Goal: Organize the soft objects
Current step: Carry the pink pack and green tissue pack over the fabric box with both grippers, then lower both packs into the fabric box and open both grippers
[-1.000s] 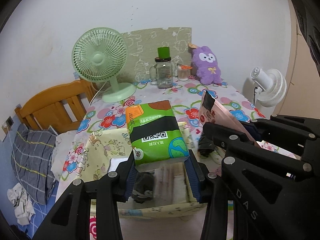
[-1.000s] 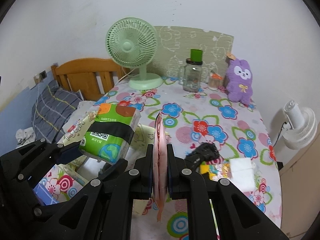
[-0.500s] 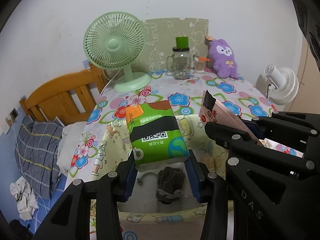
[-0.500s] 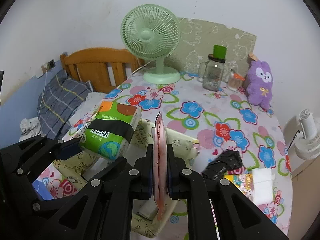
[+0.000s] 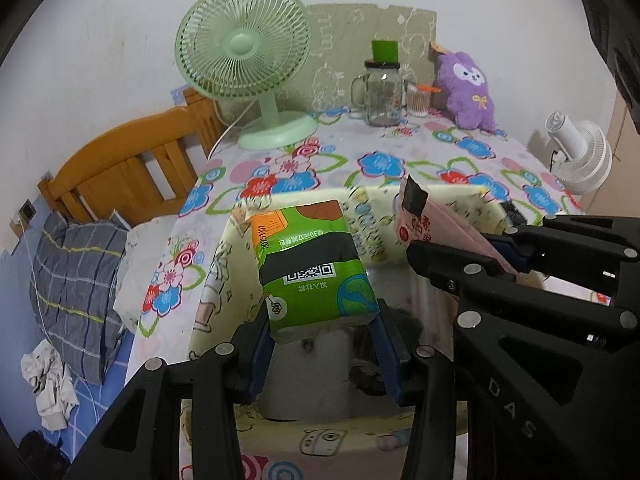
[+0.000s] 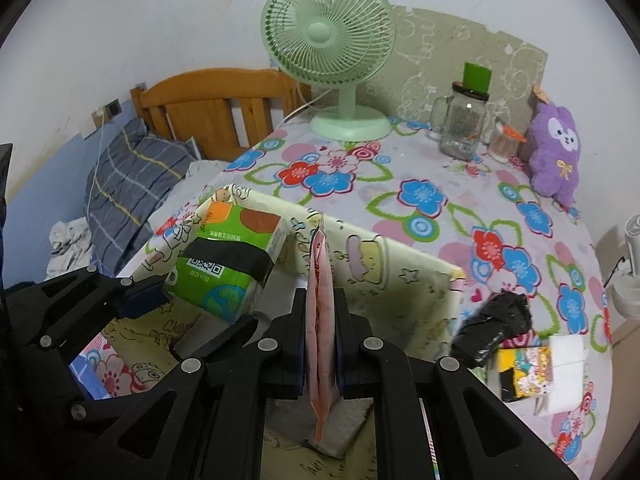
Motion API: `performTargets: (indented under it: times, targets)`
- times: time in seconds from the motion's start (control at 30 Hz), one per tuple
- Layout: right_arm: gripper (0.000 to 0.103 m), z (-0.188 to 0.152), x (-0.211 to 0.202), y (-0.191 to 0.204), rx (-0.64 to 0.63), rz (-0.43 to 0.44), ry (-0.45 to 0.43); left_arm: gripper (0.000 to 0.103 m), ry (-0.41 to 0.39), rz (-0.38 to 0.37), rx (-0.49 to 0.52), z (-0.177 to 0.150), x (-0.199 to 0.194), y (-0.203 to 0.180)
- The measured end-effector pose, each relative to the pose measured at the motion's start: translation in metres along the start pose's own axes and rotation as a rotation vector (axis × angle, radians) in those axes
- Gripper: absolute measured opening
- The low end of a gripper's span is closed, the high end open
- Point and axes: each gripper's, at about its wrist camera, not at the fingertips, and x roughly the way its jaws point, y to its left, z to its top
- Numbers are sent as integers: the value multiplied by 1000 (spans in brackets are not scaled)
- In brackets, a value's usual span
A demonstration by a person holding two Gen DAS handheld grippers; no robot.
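Observation:
My left gripper (image 5: 324, 330) is shut on a green tissue pack (image 5: 312, 268) and holds it over the open yellow fabric storage box (image 5: 448, 196). The pack also shows in the right wrist view (image 6: 228, 260). My right gripper (image 6: 320, 320) is shut on a flat pink pouch (image 6: 319, 312), held upright over the same box (image 6: 400, 264); the pouch shows in the left wrist view (image 5: 424, 224). Dark soft items (image 5: 368, 368) lie on the box floor.
On the flowered tablecloth (image 6: 440, 208) stand a green fan (image 6: 332, 48), a glass jar (image 6: 464, 120) and a purple plush (image 6: 556, 152). A black bag (image 6: 496, 328), a yellow packet (image 6: 524, 368) and white tissues (image 6: 564, 364) lie right of the box. A wooden bed headboard (image 6: 212, 112) is left.
Both grippers have moved forward and down over the storage box, still holding the tissue pack and the pouch. The box now fills more of both views.

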Motion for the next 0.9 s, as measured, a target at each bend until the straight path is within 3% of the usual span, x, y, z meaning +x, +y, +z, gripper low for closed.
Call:
performTargets:
  times: [0.47,0.57,0.63,0.7,0.9]
  targets:
    - [13,4,26,6,7,24,32,56,21,25,-28,-4,13,13]
    - [14,6,27,5,16,32,45,63,17,8,-28,-3,12,12]
    - [22,6,29,5,13,32,62,68,12,2,-29,-3,12,11]
    - [48,6,30,4,20,32,75,72,15,-7,-28,-2,12,10]
    - [61,4,22,1,27,20,49,83,8,-12,-22,-1,9,6]
